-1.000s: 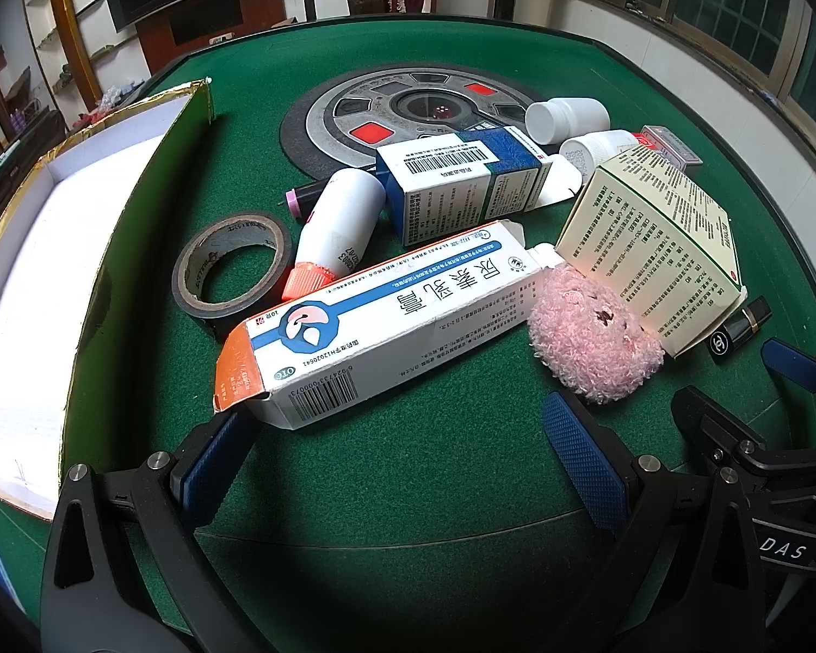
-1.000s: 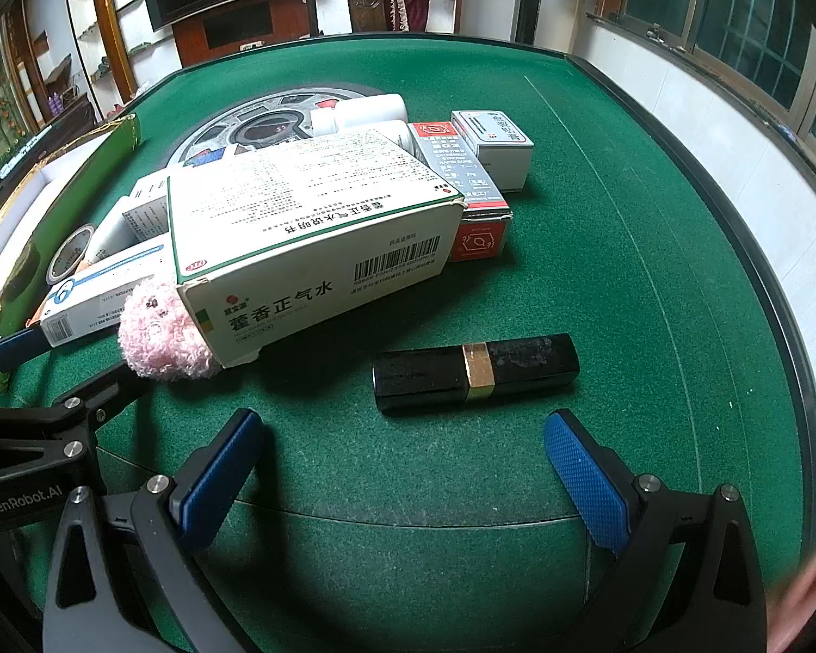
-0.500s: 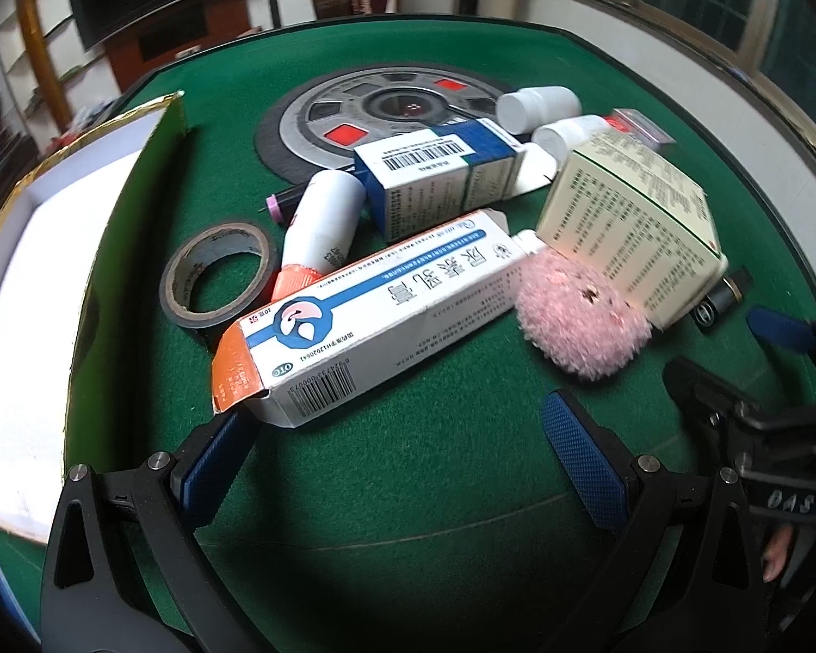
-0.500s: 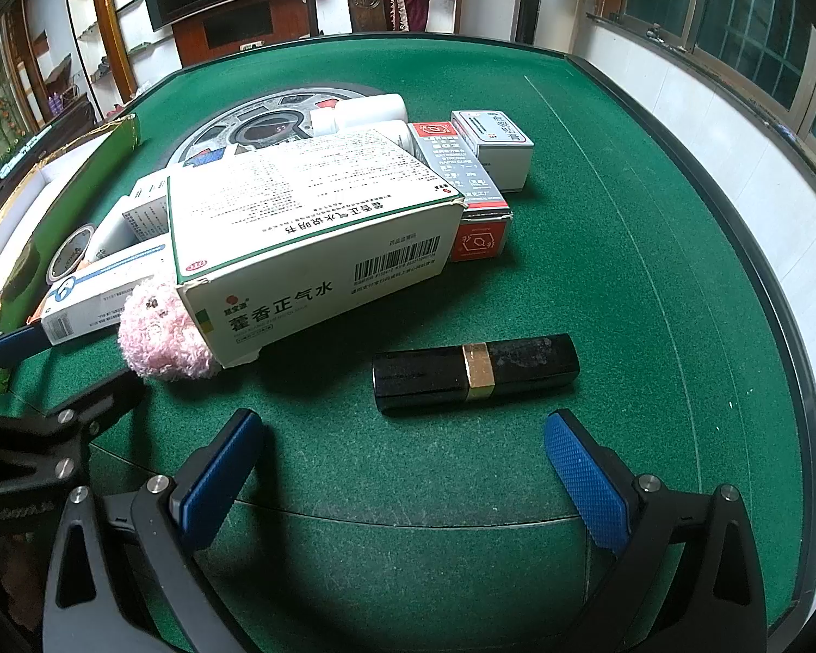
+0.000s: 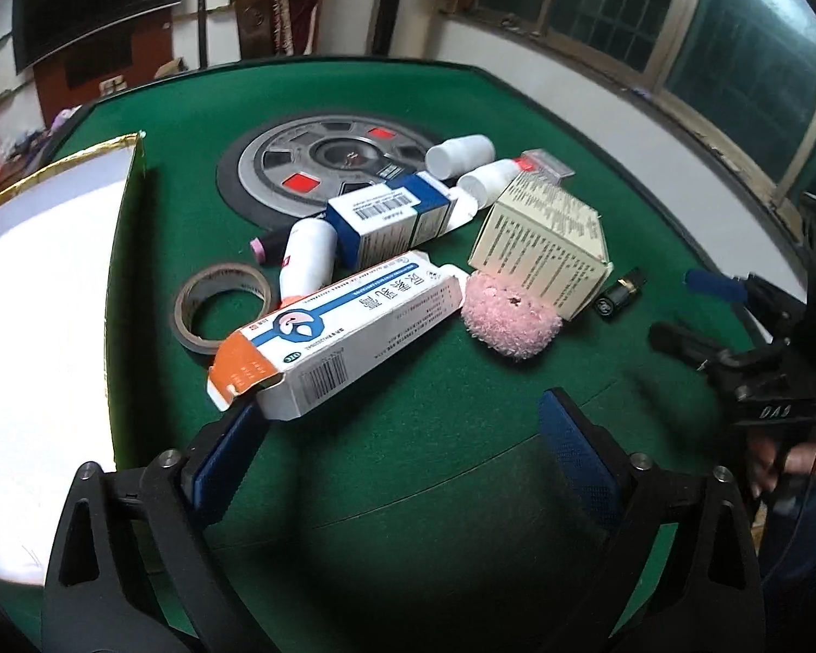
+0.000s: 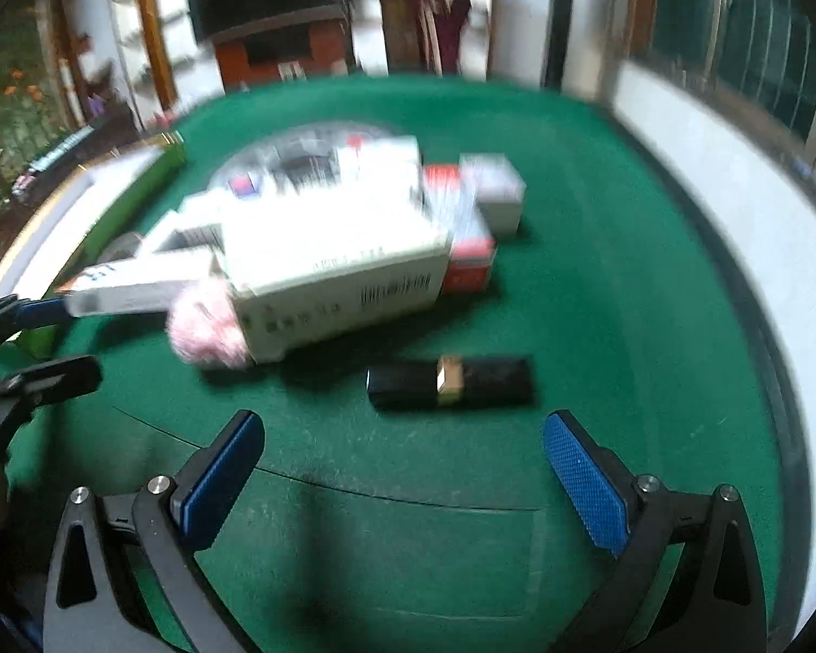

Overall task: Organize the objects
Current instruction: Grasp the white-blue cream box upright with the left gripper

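Clutter first, then: what's on the table (image 5: pixel 517 125) for you?

— Plenty. My left claw (image 5: pixel 397 424) is spread wide and empty, its left pad just at the near end of the long white-and-blue carton (image 5: pixel 342 337). My right claw (image 6: pixel 402 451) is also wide open with nothing in it, and the black lipstick (image 6: pixel 451 381) lies crosswise just ahead of its pads.

— Where does it all go?

— My guess is the open white-lined box (image 5: pixel 43 294) along the left edge; it looks empty so far.

— How would you take the lipstick?

— I'd square up so both pads meet its long flat sides, come low to the felt and close gently; it's slick and could skid or swing if caught near one end. The right view is blurred, so I'd steady up first.

— And the carton?

— Its near flap hangs open. I'd grip across the body, not the flap.

— What's in the way?

— The pink fluffy ball (image 5: pixel 511 321) touches the carton's far end and the big cream carton (image 5: pixel 544 245). A tape roll (image 5: pixel 217 305) sits just beside the carton, with a white tube (image 5: pixel 310 256), a blue-and-white box (image 5: pixel 391 217) and two white bottles (image 5: pixel 462 152) crowded behind. My claws are near each other, so I'd work one at a time
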`<state>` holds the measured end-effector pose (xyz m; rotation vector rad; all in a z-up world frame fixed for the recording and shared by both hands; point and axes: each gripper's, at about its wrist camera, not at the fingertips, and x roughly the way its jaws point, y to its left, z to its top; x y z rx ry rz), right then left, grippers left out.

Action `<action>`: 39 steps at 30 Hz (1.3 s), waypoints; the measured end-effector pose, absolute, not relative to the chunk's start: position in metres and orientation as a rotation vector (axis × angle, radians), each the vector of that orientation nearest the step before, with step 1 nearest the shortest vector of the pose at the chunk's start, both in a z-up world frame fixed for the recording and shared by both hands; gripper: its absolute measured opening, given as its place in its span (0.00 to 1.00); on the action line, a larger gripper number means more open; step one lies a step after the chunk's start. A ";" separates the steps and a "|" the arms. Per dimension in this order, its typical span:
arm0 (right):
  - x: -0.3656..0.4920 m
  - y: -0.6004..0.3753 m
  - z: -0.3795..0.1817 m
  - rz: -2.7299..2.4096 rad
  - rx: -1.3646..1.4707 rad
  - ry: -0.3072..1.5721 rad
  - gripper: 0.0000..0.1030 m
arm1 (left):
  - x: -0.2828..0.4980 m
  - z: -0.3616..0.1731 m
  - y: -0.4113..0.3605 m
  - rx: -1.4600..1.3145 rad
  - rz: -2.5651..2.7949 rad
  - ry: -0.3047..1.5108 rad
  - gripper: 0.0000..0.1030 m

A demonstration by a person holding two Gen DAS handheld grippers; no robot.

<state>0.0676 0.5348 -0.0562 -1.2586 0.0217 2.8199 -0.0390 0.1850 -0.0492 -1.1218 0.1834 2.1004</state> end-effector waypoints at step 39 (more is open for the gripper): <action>0.058 0.574 -0.051 2.925 -1.094 0.207 1.00 | -0.054 -0.057 0.213 -1.247 1.867 0.492 0.59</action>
